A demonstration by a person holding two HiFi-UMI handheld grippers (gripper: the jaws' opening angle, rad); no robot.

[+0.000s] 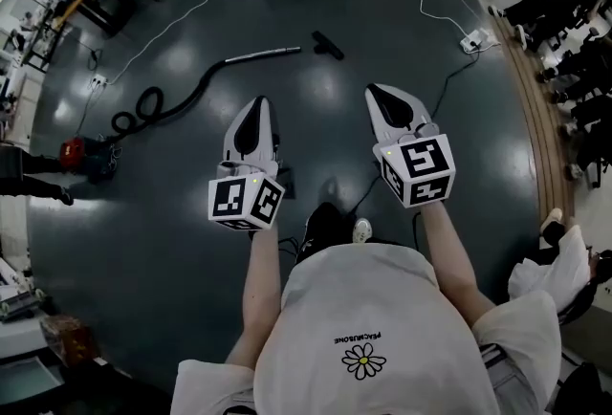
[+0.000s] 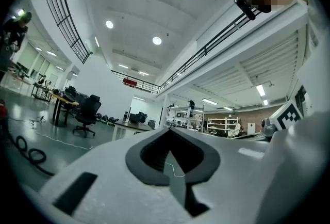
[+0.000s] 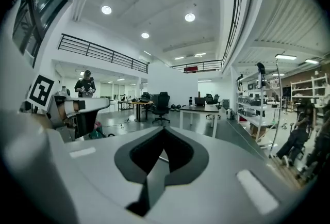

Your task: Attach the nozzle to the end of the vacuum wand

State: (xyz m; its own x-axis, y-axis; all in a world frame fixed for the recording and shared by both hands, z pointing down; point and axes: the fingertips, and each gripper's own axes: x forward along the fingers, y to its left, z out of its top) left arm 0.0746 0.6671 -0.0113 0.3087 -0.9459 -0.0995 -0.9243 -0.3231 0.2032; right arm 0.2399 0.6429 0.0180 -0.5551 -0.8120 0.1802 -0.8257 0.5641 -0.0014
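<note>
Both the left gripper (image 1: 258, 103) and right gripper (image 1: 375, 91) are held with jaws closed, empty; the nozzle (image 1: 328, 45) is seen at twelve o'clock near the vacuum wand (image 1: 258, 54).

The head camera looks steeply down past the person's shirt (image 1: 363, 308) at the floor (image 1: 143, 212), with the left gripper (image 1: 257, 103) and right gripper (image 1: 372, 90) close beneath it. Each gripper camera sits just behind its own jaws and faces roughly level across the hall. Both take in the far red sign (image 2: 130, 82).
</note>
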